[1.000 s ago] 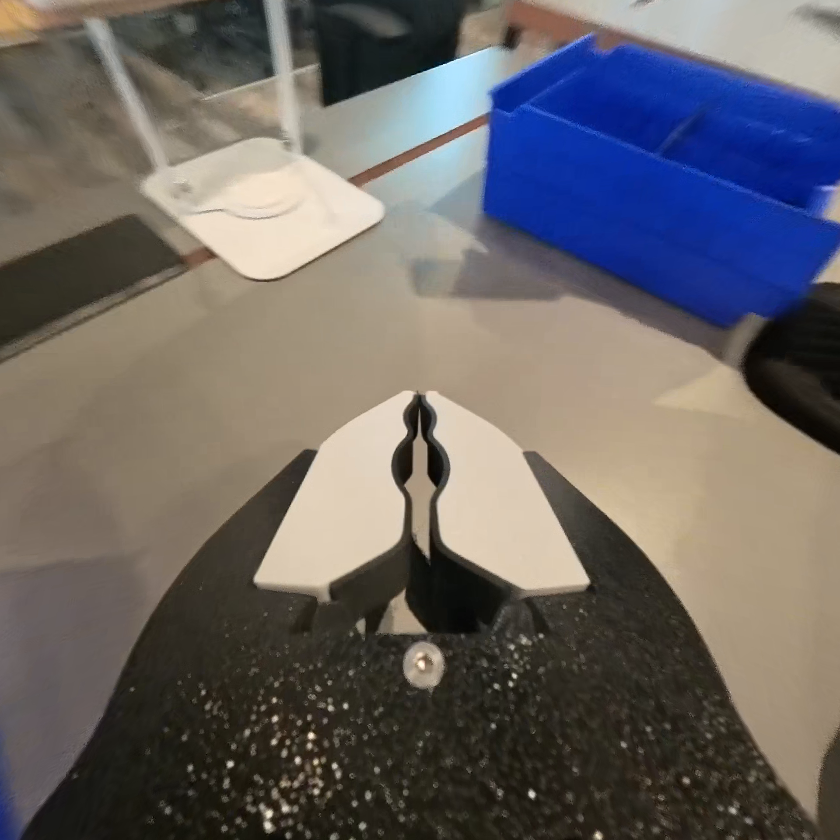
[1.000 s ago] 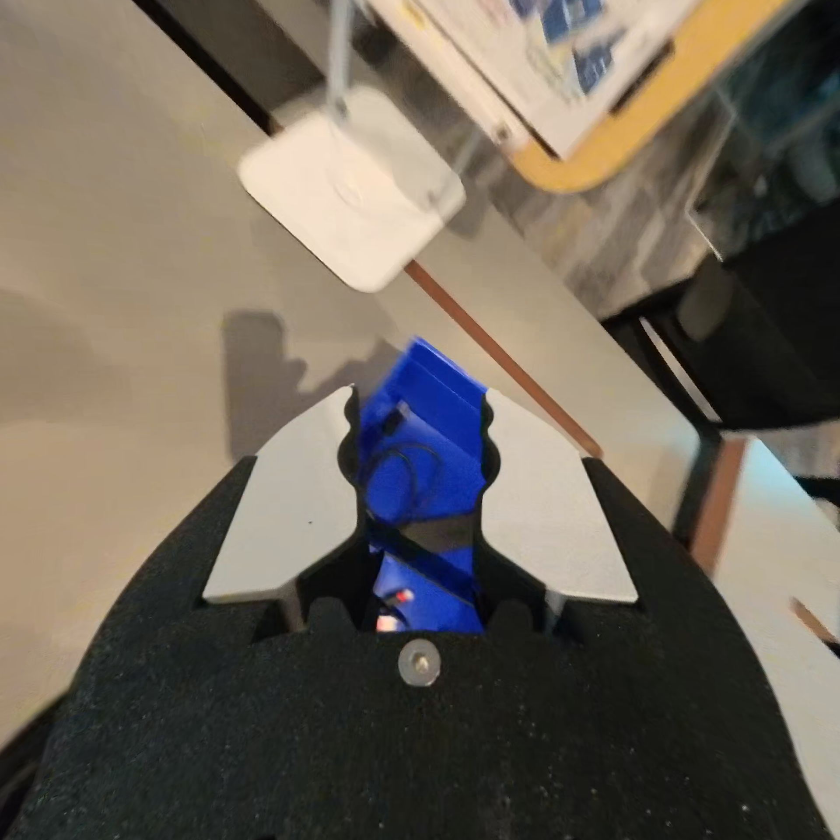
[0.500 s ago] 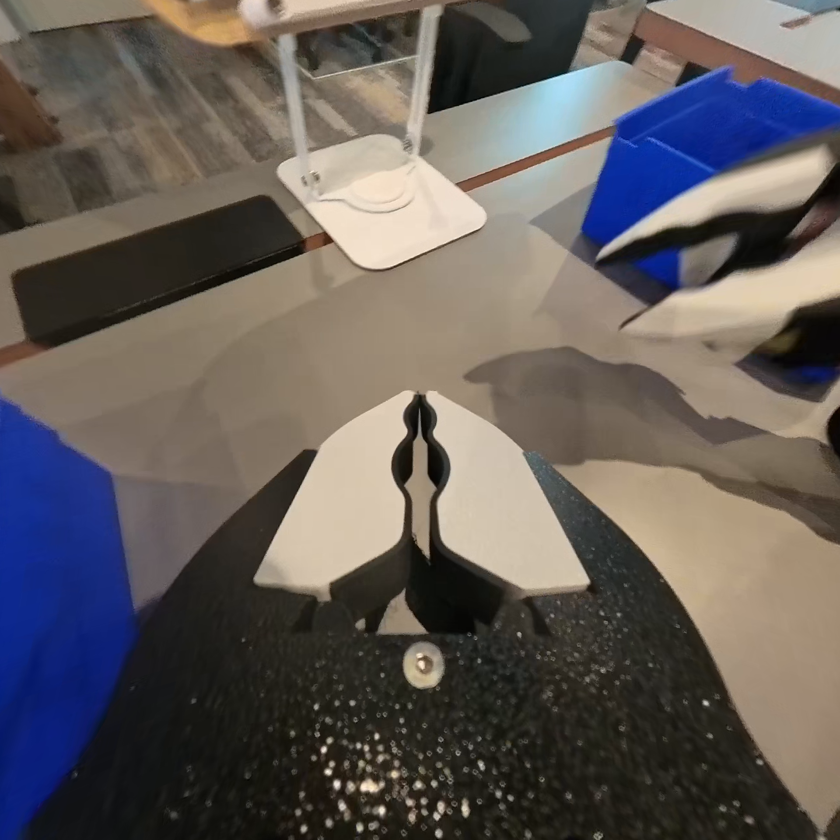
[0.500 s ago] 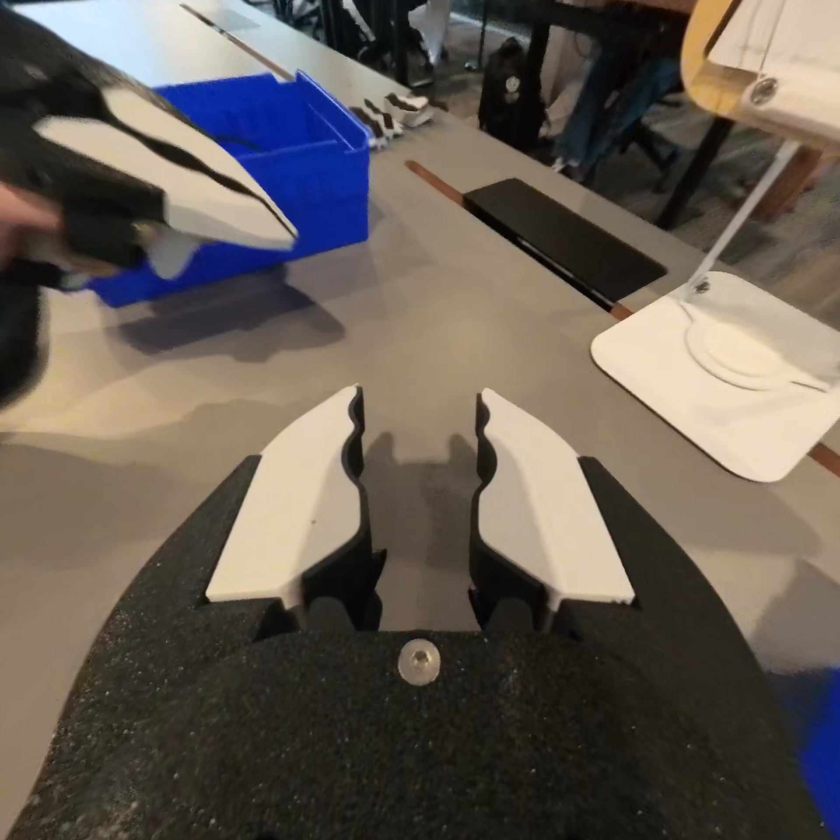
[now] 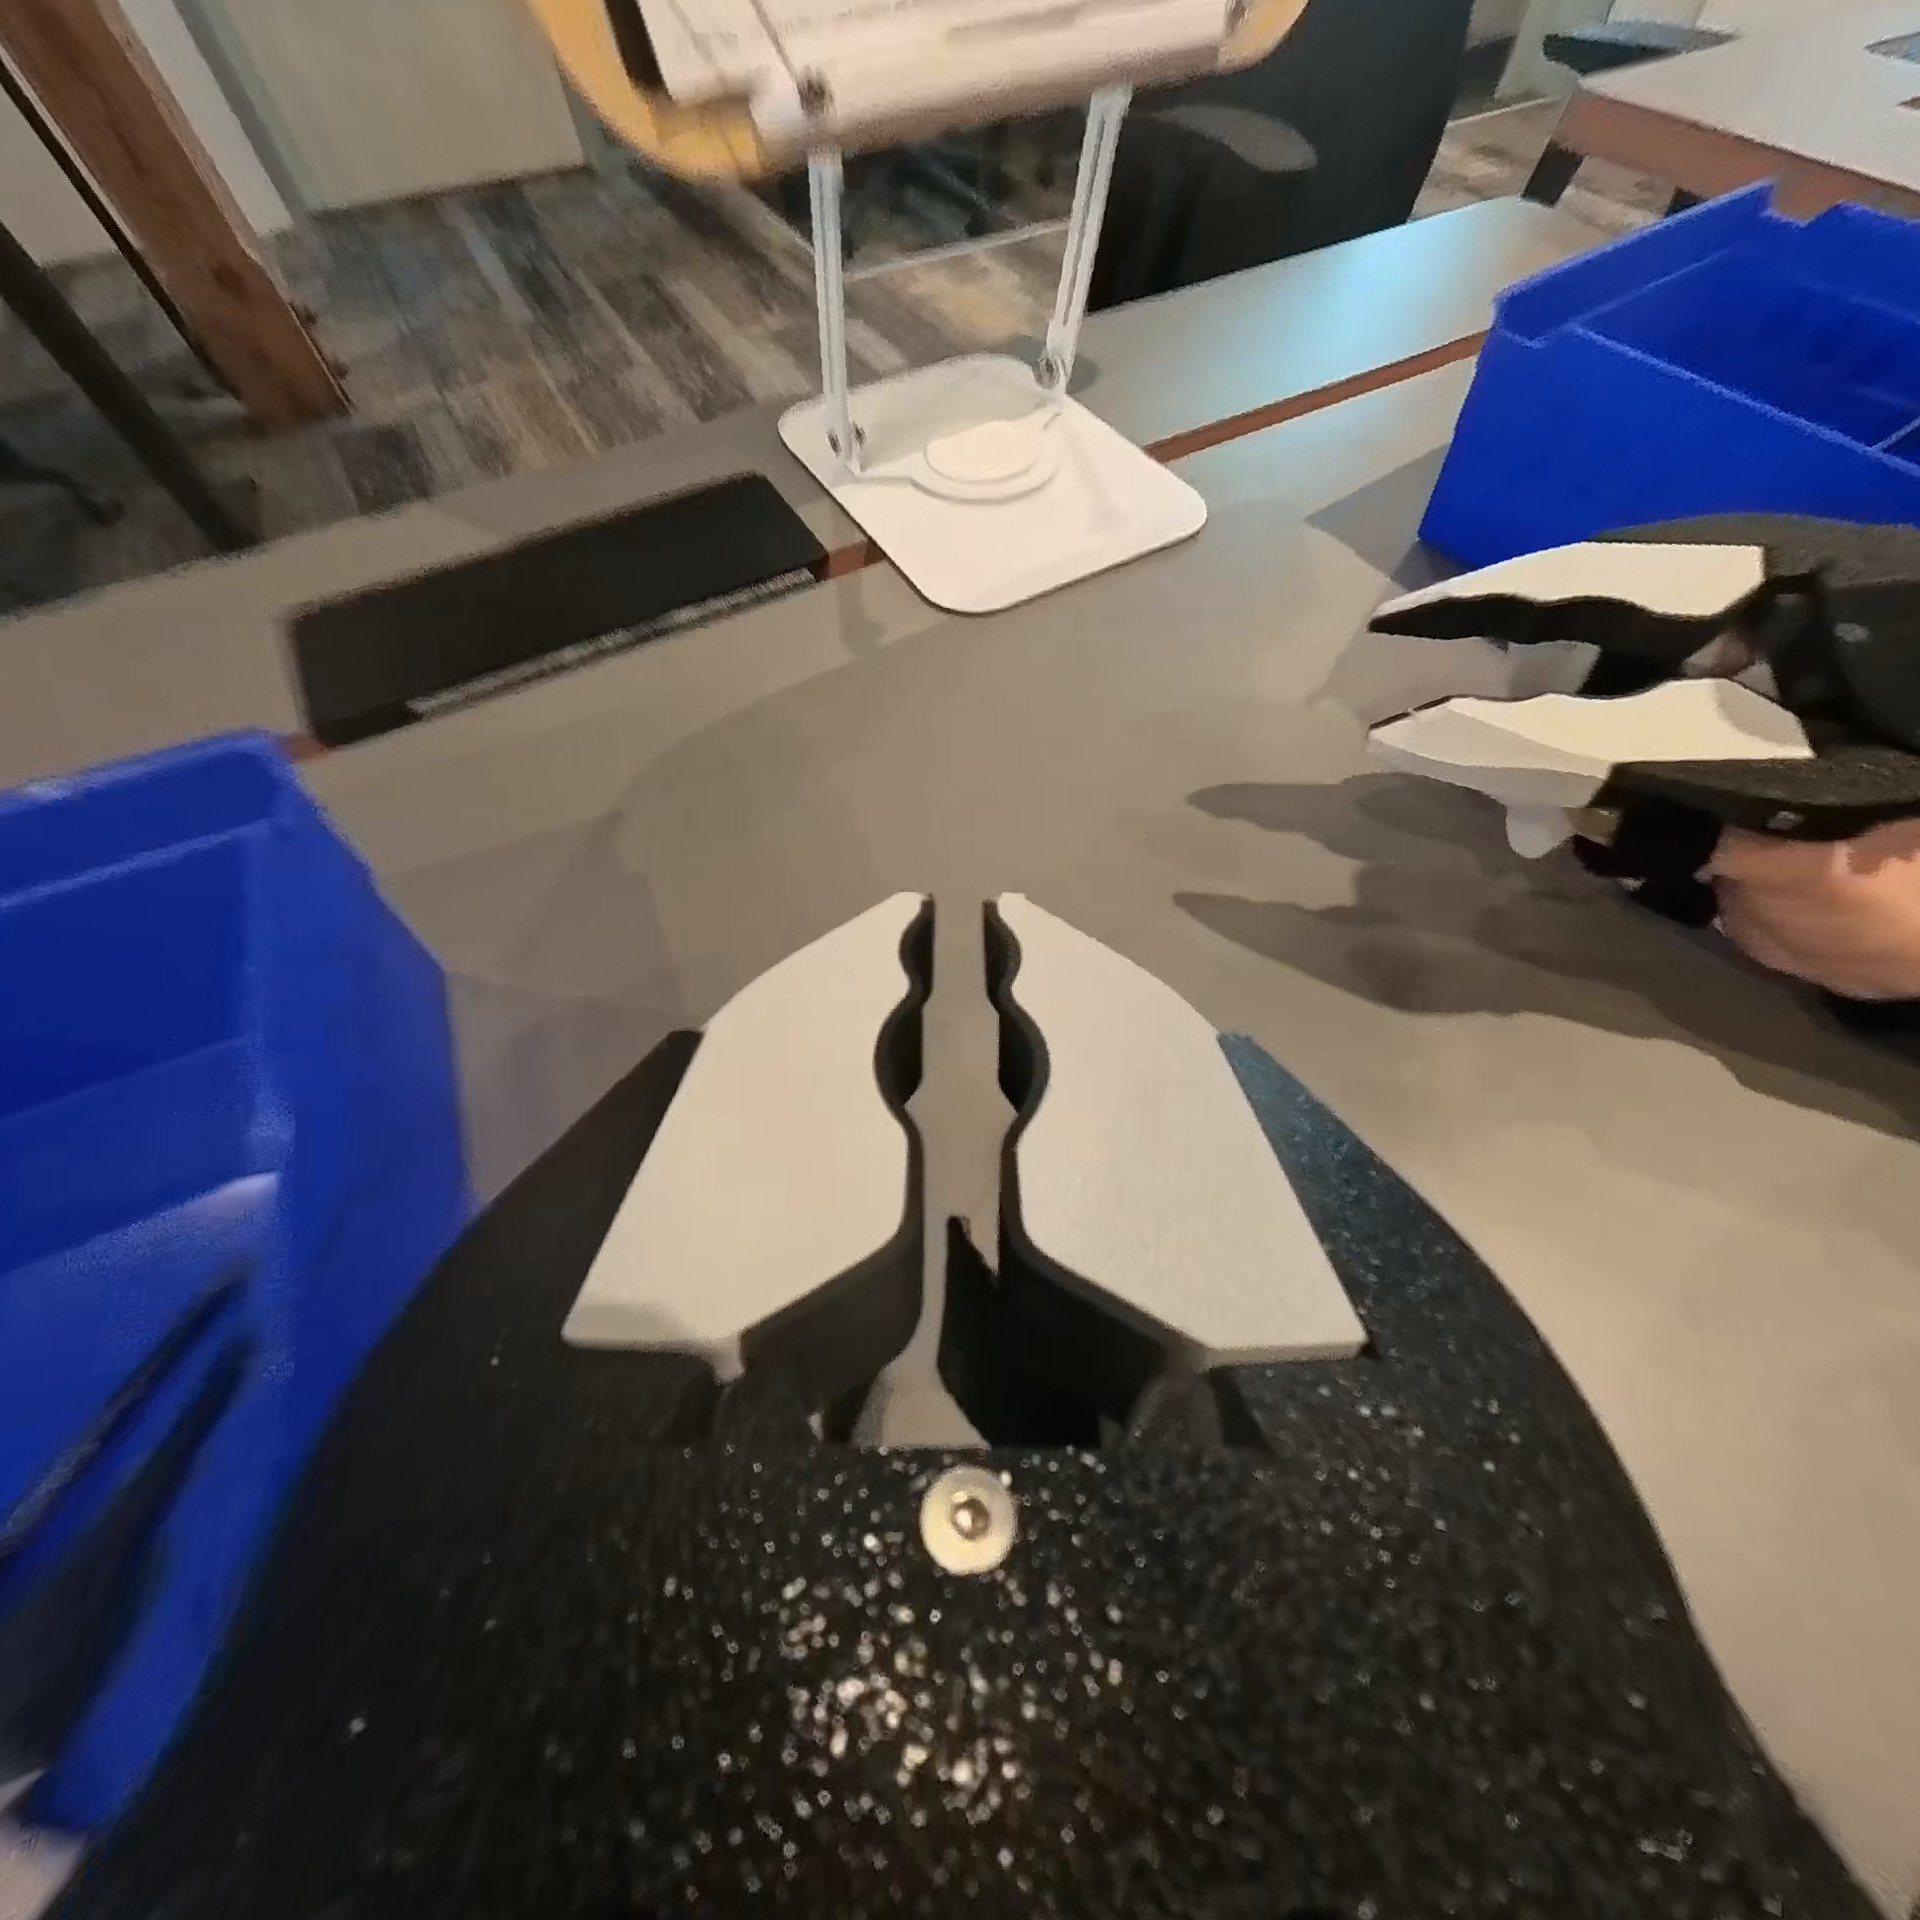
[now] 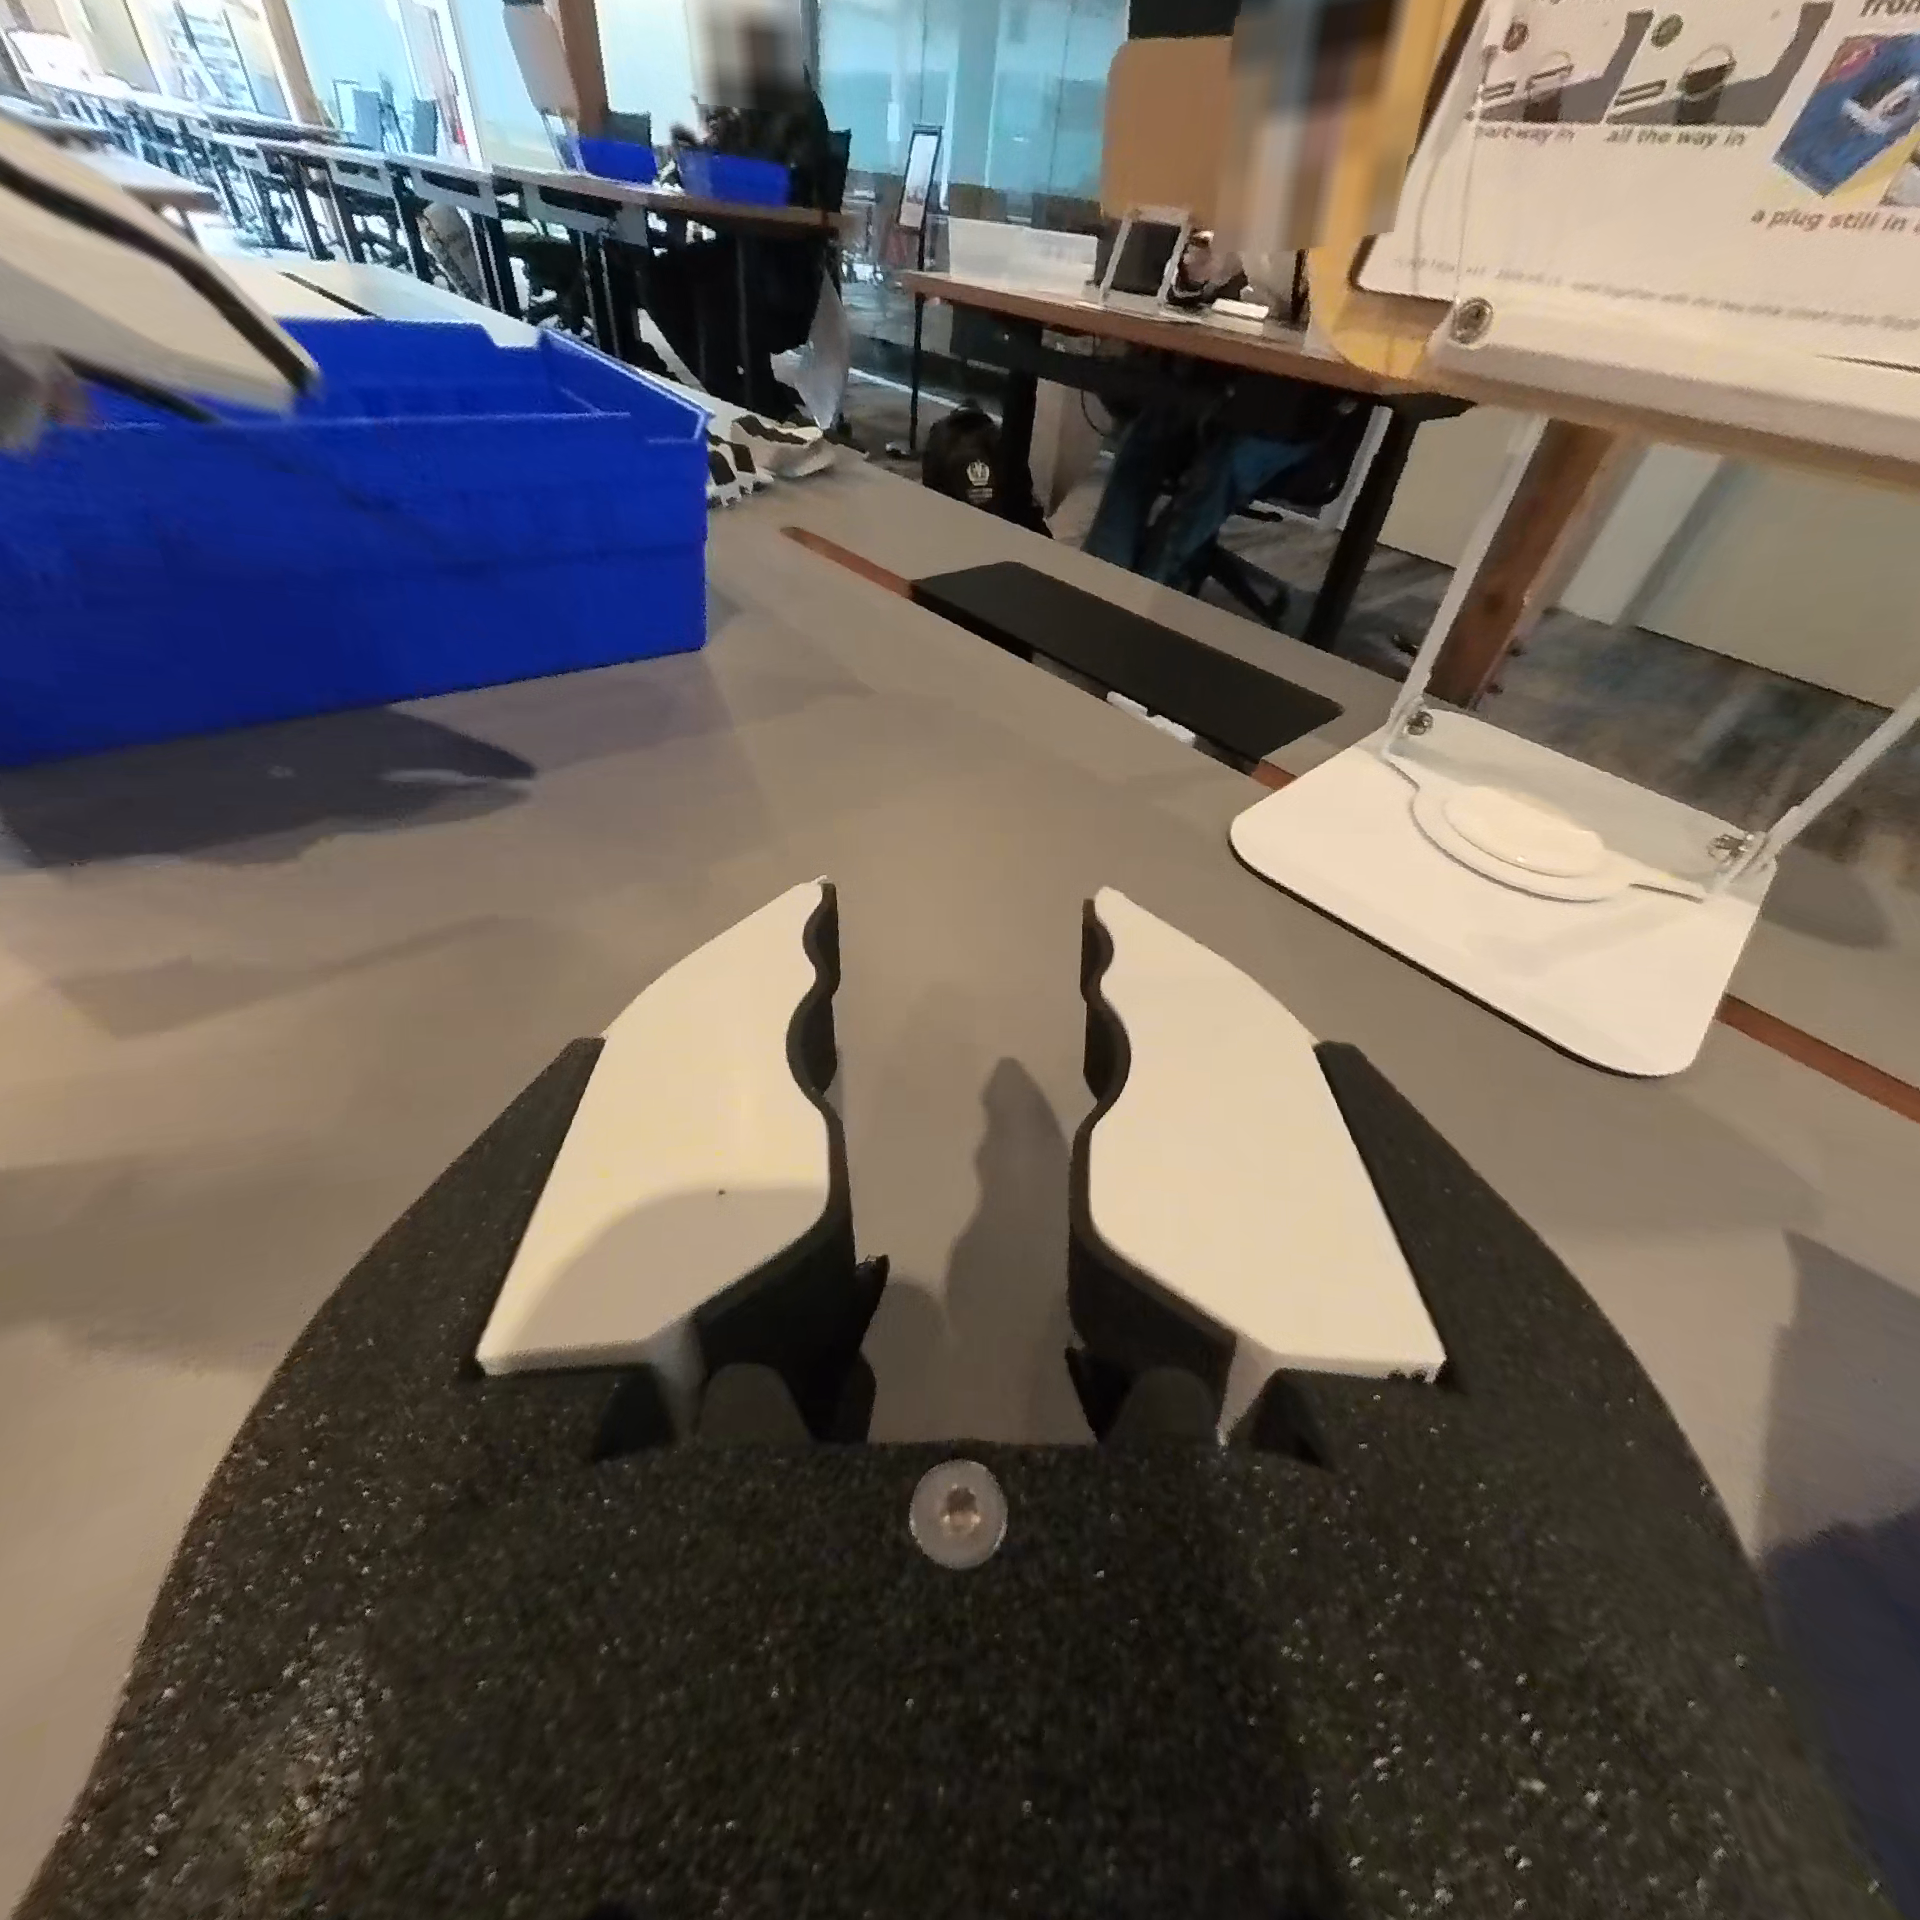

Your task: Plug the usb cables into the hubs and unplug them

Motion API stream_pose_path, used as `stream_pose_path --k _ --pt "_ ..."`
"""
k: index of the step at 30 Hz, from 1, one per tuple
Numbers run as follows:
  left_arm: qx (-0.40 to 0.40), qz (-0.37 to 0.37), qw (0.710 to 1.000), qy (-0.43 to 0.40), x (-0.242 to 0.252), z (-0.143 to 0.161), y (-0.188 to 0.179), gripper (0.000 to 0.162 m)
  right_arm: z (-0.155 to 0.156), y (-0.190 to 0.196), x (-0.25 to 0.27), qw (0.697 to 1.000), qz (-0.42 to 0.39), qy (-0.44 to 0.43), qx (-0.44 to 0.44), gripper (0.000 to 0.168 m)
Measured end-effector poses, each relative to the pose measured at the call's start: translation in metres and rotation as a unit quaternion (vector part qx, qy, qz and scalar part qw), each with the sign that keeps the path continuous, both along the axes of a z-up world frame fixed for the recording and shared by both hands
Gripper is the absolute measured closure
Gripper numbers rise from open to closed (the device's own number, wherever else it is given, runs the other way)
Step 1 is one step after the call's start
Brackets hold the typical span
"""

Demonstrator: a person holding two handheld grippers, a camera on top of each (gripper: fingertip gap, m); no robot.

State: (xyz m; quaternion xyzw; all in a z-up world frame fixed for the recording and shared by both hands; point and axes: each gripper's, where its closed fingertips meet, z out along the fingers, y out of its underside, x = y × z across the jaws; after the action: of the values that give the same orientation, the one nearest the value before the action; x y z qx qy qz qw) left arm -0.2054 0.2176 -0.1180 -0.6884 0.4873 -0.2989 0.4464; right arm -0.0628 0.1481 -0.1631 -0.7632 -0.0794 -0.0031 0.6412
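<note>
The blue plastic bin [image 5: 197, 1091] at the left of the left wrist view is smeared by motion and cut off by the frame edge, so its contents cannot be made out. A second blue plastic bin [image 5: 1662, 416] runs off the right edge. The white sheet on the clear acrylic stand [image 6: 1704, 145] is cropped at top and right.

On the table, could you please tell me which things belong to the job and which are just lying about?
Job: left gripper, right gripper, left bin, right bin; no cables or hubs visible.
Lying about: white stand, black strip.
</note>
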Motion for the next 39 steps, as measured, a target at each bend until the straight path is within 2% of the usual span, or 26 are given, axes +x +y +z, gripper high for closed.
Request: stream_pose_path --k 4,7,9,12,15,20,23,26,32,39 --pt "0.053 0.057 0.997 -0.002 -0.054 0.03 0.018 0.145 0.003 -0.001 0.002 1.0 -0.002 -0.009 0.006 0.125" --pt "0.057 0.158 0.986 0.006 -0.116 0.042 0.055 0.139 0.005 -0.002 0.004 1.0 -0.004 0.004 0.01 0.126" --pt "0.032 0.219 0.975 0.02 -0.154 0.035 0.081 0.136 0.006 -0.002 0.005 1.0 -0.002 0.013 0.012 0.126" --pt "-0.076 0.238 0.964 0.092 -0.184 -0.009 0.104 0.116 0.007 -0.002 0.006 1.0 0.001 0.022 0.013 0.127" --pt "-0.151 0.246 0.945 0.152 -0.199 -0.047 0.119 0.103 0.007 -0.002 0.005 1.0 0.006 0.028 0.013 0.128" --pt "-0.191 0.288 0.914 0.211 -0.21 -0.079 0.136 0.101 0.008 -0.002 0.002 0.999 0.017 0.028 0.016 0.129" --pt "-0.183 0.309 0.893 0.271 -0.216 -0.096 0.144 0.102 0.007 -0.002 -0.001 0.999 0.025 0.023 0.014 0.13" --pt "-0.146 0.328 0.879 0.314 -0.221 -0.102 0.153 0.113 0.007 -0.003 -0.004 0.999 0.028 0.009 0.016 0.131" --pt "-0.203 0.331 0.867 0.313 -0.215 -0.115 0.153 0.103 0.009 -0.004 -0.01 0.998 0.041 -0.03 0.025 0.133" --pt "-0.224 0.33 0.853 0.337 -0.22 -0.123 0.15 0.105 0.004 -0.003 -0.015 0.995 0.041 -0.093 0.021 0.136"
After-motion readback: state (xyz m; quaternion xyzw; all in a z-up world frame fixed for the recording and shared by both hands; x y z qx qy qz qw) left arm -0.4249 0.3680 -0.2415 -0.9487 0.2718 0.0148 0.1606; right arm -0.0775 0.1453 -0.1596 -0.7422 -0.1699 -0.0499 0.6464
